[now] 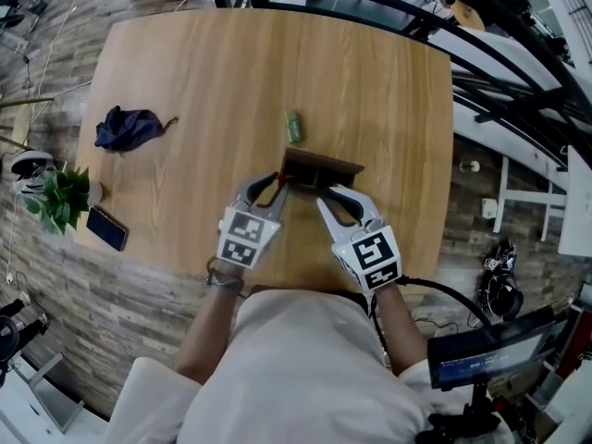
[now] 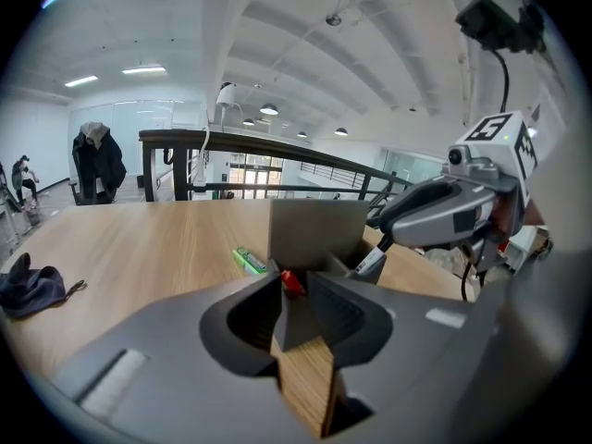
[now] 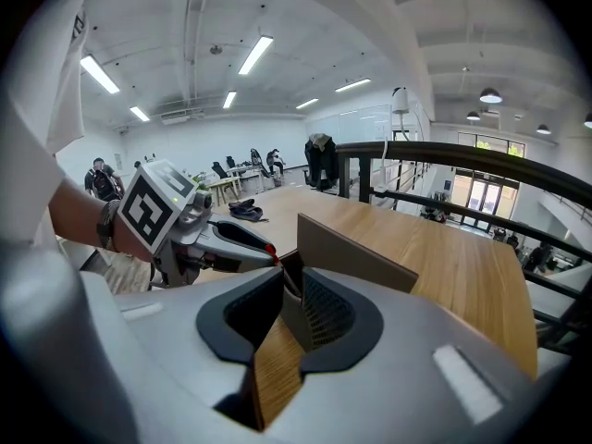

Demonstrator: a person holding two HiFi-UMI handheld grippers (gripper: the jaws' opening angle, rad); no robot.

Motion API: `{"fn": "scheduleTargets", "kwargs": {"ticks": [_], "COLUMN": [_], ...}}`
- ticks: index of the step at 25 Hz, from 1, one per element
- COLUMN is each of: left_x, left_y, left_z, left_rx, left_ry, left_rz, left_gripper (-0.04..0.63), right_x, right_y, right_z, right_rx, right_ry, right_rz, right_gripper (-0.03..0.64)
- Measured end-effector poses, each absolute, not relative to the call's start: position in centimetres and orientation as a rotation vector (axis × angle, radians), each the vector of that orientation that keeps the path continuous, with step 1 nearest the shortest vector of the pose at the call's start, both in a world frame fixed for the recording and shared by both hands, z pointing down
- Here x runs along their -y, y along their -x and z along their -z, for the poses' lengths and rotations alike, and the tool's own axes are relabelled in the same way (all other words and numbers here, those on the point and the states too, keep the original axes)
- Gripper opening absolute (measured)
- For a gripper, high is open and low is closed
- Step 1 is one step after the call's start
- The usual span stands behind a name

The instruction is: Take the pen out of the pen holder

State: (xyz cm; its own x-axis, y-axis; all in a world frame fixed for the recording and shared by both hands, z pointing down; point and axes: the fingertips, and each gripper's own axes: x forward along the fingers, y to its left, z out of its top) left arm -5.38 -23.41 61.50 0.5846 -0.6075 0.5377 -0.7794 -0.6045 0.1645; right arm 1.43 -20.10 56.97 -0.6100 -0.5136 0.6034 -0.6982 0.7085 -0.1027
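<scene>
The brown pen holder (image 1: pixel 324 166) (image 2: pixel 314 229) (image 3: pixel 356 262) stands near the table's front edge. My left gripper (image 1: pixel 280 182) (image 2: pixel 289 289) is at its left corner, jaws shut on a small red-tipped pen (image 2: pixel 292 282) (image 3: pixel 270 247). At the holder's front sits my right gripper (image 1: pixel 321 198) (image 3: pixel 291 280), jaws closed. In the left gripper view a white pen with a black end (image 2: pixel 370 261) runs from the right gripper's tips down into the holder. The holder's inside is mostly hidden.
A green eraser-like bar (image 1: pixel 293 126) (image 2: pixel 249 260) lies just behind the holder. A dark blue cloth (image 1: pixel 129 128) sits at the table's left. A potted plant (image 1: pixel 63 197) and a phone (image 1: pixel 108 228) are at the left edge. Railings (image 1: pixel 499 72) run beyond the right side.
</scene>
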Motion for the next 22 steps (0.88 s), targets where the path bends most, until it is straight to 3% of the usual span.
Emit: {"fn": "scheduleTargets", "kwargs": {"ticks": [11,16,22], "left_x": [23.4,23.2,23.1], "left_y": [4.9,4.4,3.8], "left_z": [-61.3,-61.1,-60.5], "left_rx": [1.104,1.096,1.103], "left_ry": [-2.454,-2.477,-2.502], "left_rz": [-0.67,-0.693,-0.696], "left_gripper": [0.06,0.049,0.038], "right_x": [20.6,20.4,19.9], "right_y": [-1.7,-2.5,-2.9], "right_z": [-56.7,-56.7,-56.4], "right_rx": [2.374,2.335,2.334], "right_ry": [-0.949,-0.97,-0.981], "right_rz": [-0.435,-0.405,-0.396], "right_gripper": [0.06,0.003,0.003]}}
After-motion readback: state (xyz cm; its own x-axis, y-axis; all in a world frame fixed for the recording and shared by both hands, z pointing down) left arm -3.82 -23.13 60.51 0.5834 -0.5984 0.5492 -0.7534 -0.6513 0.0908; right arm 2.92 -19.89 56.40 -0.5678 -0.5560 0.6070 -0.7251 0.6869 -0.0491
